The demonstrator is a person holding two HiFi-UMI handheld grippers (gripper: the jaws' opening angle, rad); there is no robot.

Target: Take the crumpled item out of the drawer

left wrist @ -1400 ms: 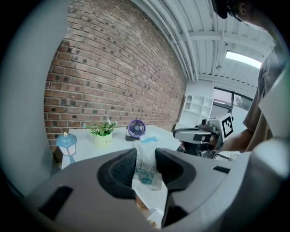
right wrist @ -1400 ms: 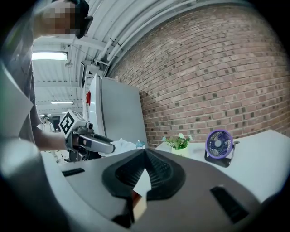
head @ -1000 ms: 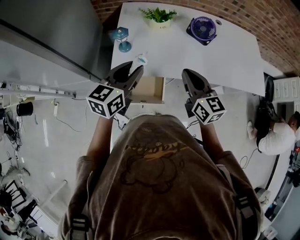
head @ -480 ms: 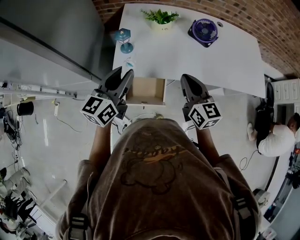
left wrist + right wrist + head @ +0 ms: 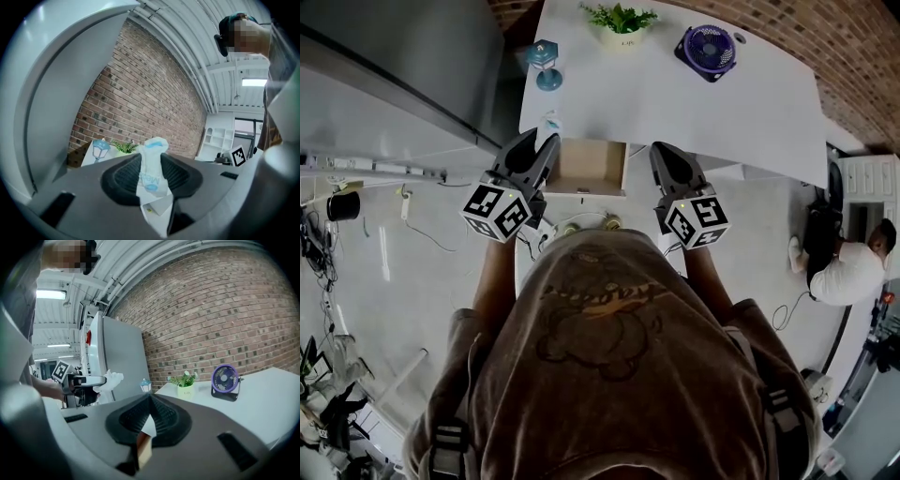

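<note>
Left claw (image 5: 152, 174): clamped on wrapper (image 5: 153, 149).
Right claw (image 5: 149, 414): together, empty.
Change: wrapper carried left, clear of drawer (image 5: 592, 169); removal looks done.

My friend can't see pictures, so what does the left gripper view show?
The left gripper has its jaws shut on a crumpled white-and-blue wrapper, which sticks up between them. Behind it are a brick wall, a blue lamp and a plant.
</note>
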